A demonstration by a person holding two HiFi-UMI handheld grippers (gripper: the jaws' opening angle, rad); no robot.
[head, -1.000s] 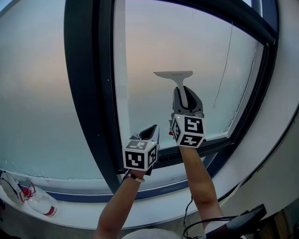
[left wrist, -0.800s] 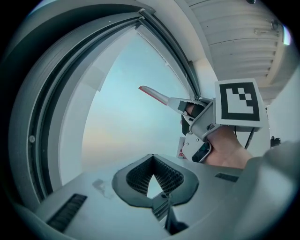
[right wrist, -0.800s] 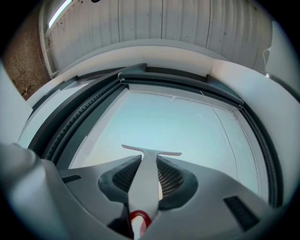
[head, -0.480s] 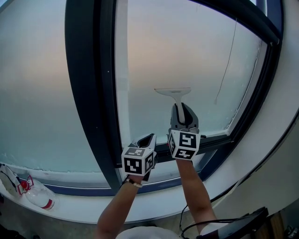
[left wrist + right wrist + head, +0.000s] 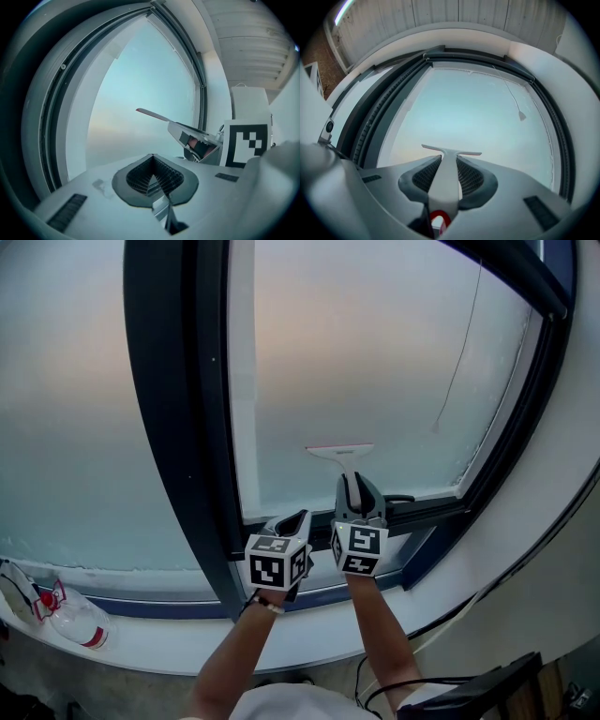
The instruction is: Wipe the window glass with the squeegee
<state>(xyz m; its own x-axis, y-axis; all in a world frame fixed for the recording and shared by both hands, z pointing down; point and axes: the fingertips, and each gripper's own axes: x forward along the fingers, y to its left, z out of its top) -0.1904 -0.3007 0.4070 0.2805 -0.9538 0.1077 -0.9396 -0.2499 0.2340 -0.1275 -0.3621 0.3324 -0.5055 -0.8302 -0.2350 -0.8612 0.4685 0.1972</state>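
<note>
Indoors, squeegee (image 5: 339, 451) low on the frosted window glass (image 5: 375, 362), handle clamped in the right gripper (image 5: 354, 486), left gripper (image 5: 298, 518) closed and empty by the dark frame (image 5: 178, 409), plastic bottle (image 5: 80, 626) on the white sill (image 5: 178, 654).

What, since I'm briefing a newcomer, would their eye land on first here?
The white squeegee, clamped upright in the right gripper, its blade low on the frosted window glass. Beside it, the left gripper is shut and empty, near the dark window frame.

Right tongs (image 5: 449, 162) hide most of the squeegee (image 5: 338, 450) handle.
</note>
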